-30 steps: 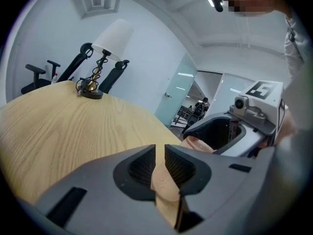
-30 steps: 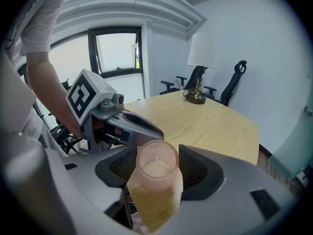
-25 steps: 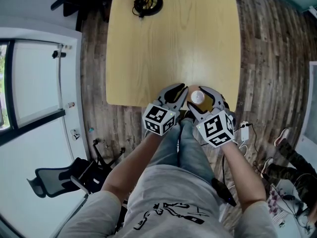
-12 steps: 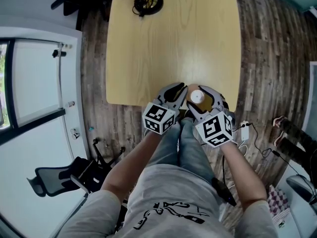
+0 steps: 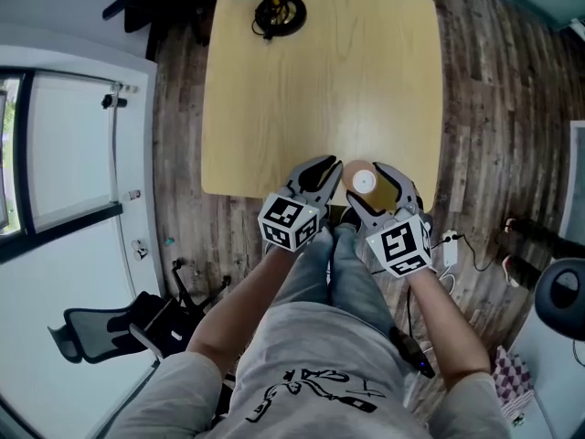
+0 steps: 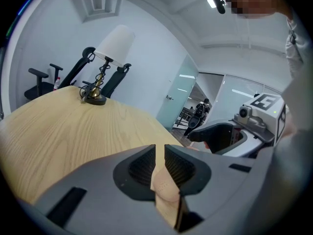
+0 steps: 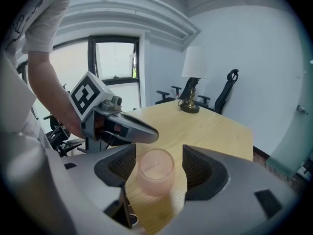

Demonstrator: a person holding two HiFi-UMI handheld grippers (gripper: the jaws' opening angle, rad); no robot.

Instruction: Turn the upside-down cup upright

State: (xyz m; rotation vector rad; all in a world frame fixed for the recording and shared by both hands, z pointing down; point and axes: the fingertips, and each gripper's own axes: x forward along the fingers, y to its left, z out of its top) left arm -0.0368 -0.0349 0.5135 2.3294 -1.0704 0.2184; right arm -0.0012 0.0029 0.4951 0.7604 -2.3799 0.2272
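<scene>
A pink glass cup (image 5: 364, 181) stands bottom-up on the wooden table (image 5: 320, 80), close to its near edge. My right gripper (image 5: 366, 174) is open and straddles the cup (image 7: 155, 172). Its ribbed pads (image 7: 199, 166) stand on either side, with a small gap to the glass. My left gripper (image 5: 327, 166) is just left of the cup and is shut to a thin slit with nothing held. In the left gripper view its jaws (image 6: 160, 153) point across the table, with the right gripper (image 6: 220, 136) beside them.
A table lamp (image 5: 279, 12) with a white shade stands at the table's far edge. Black office chairs (image 7: 230, 84) are behind it. A folded chair (image 5: 110, 332) and cables with an adapter (image 5: 450, 240) lie on the wood floor near my legs.
Both grippers and the cup stay almost where they were. The head view has shifted slightly, and the legs at the right edge of the floor have gone.
</scene>
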